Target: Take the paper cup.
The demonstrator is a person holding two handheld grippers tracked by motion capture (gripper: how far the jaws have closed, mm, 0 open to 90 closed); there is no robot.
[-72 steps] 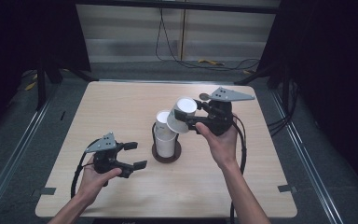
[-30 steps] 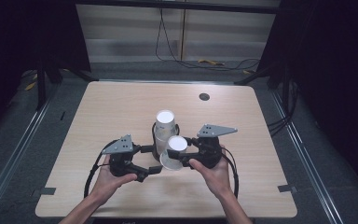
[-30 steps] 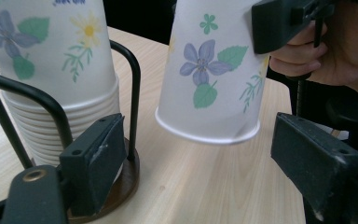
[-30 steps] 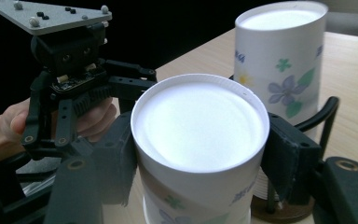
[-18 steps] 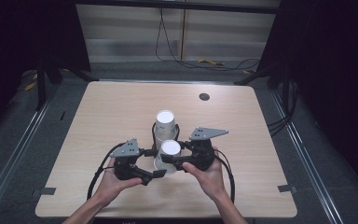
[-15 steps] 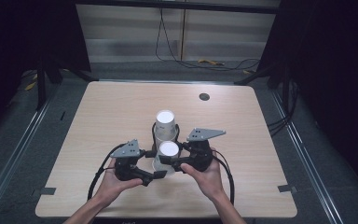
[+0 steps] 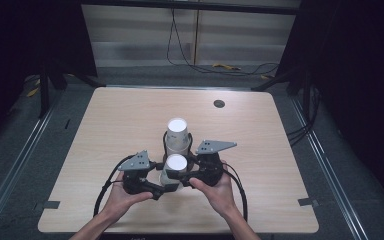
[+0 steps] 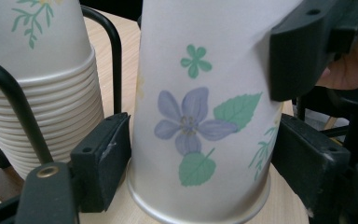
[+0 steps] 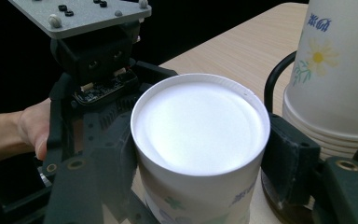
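A white paper cup with a flower print stands upside down near the table's front, just in front of a stack of like cups in a black wire holder. My right gripper is shut on the cup's upper wall, a pad on each side. My left gripper stands open around the cup's lower rim. Its left pad is at the wall and its right pad is a sliver off. The stack is close beside the held cup.
The wooden table has a small dark round grommet at the back right. The holder's round base sits right behind the cup. Both hands are close together at the front edge. Cables lie on the floor beyond the table.
My right gripper has carried the cup from above the stack down to the table's front. My left gripper has moved right and in, so its jaws now flank the cup's rim.
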